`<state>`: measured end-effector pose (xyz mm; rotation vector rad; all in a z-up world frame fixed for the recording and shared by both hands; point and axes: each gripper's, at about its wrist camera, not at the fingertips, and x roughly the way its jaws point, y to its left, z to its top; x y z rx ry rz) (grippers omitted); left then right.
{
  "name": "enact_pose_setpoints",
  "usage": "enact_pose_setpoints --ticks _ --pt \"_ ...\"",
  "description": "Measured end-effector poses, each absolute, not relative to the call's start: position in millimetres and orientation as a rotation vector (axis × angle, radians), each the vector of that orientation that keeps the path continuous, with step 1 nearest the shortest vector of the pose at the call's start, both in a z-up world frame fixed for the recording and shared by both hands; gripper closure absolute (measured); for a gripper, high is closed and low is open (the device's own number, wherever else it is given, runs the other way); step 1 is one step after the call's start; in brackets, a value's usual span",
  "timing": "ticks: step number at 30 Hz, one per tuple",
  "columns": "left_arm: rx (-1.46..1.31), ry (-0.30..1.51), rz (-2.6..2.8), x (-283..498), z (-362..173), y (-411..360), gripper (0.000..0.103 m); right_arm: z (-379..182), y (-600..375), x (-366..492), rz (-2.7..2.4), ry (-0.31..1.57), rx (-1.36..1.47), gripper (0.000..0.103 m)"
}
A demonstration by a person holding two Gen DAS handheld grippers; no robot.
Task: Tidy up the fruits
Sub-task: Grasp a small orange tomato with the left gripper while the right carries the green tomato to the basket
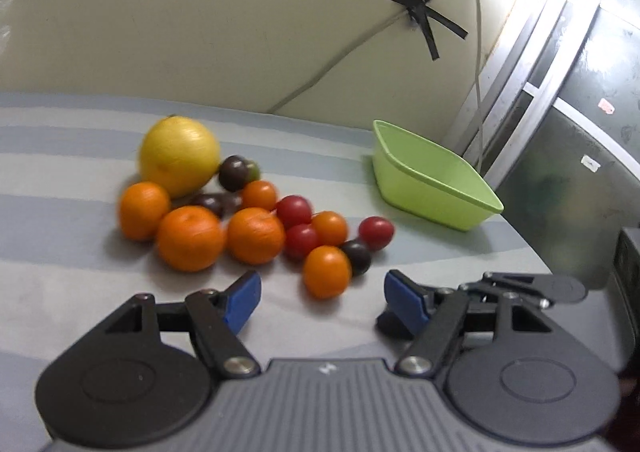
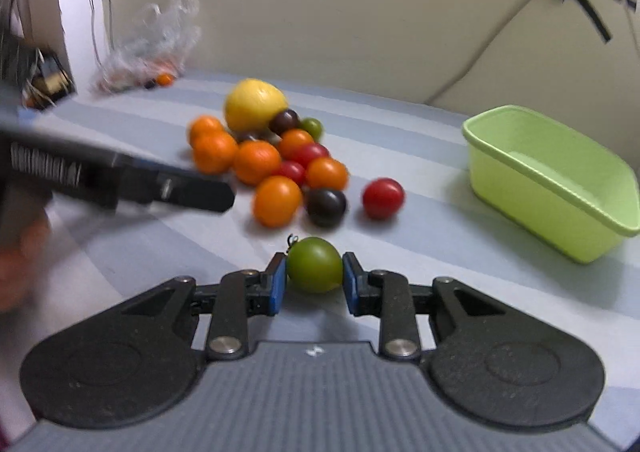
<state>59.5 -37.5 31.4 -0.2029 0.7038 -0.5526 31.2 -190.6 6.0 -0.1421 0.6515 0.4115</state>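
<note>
Right wrist view: our right gripper [image 2: 314, 279] has its blue pads [image 2: 277, 284] pressed on either side of a small round green tomato [image 2: 314, 265], holding it just above the striped blue-grey cloth [image 2: 420, 156].
Left wrist view: our left gripper [image 1: 322, 298] is spread wide with nothing between its blue pads [image 1: 242, 300]; it hovers just short of the fruit pile.
Fruit pile: a large round yellow citrus fruit [image 1: 179, 155] sits at the back, with several orange mandarins [image 1: 189, 238] in front of it, touching one another.
Small fruits: red cherry tomatoes [image 1: 294, 211], dark purple ones [image 1: 356, 257] and smaller orange ones [image 1: 327, 271] are clustered on the pile's right side; one red tomato [image 2: 383, 198] lies a little apart from the rest.
Bin: we see a light green rectangular plastic tub [image 2: 552, 180] to the right of the pile, well apart from it, nothing visible inside.
Background: a crumpled clear plastic bag [image 2: 156, 40] lies at the far left of the cloth; black tape crossed in an X [image 1: 420, 6] is stuck on the pale wall.
</note>
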Motion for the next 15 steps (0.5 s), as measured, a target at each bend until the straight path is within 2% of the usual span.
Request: enact_pose_setpoints --ticks 2,5,6,8,9,11,13,15 --pt "-0.168 0.707 -0.539 64 31 -50 0.033 6 -194 33 0.42 0.631 -0.161 0.069" --pt "-0.135 0.745 -0.515 69 24 -62 0.058 7 -203 22 0.415 0.603 -0.184 0.052" --pt "-0.137 0.767 -0.518 72 21 -64 0.067 5 -206 20 0.421 0.598 -0.179 0.051" --pt "-0.108 0.762 -0.497 70 20 -66 0.074 4 -214 14 0.428 0.596 -0.155 0.05" --pt "-0.099 0.759 -0.494 68 20 -67 0.074 3 -215 14 0.432 0.596 -0.142 0.05" --pt "-0.114 0.768 -0.489 63 21 -65 0.074 2 -216 13 0.448 0.591 -0.133 0.052" --pt "-0.131 0.781 -0.508 54 24 -63 0.074 2 -214 13 0.468 0.586 -0.139 0.072" --pt "-0.135 0.778 -0.531 49 31 -67 0.074 4 -213 9 0.472 0.567 -0.145 0.071"
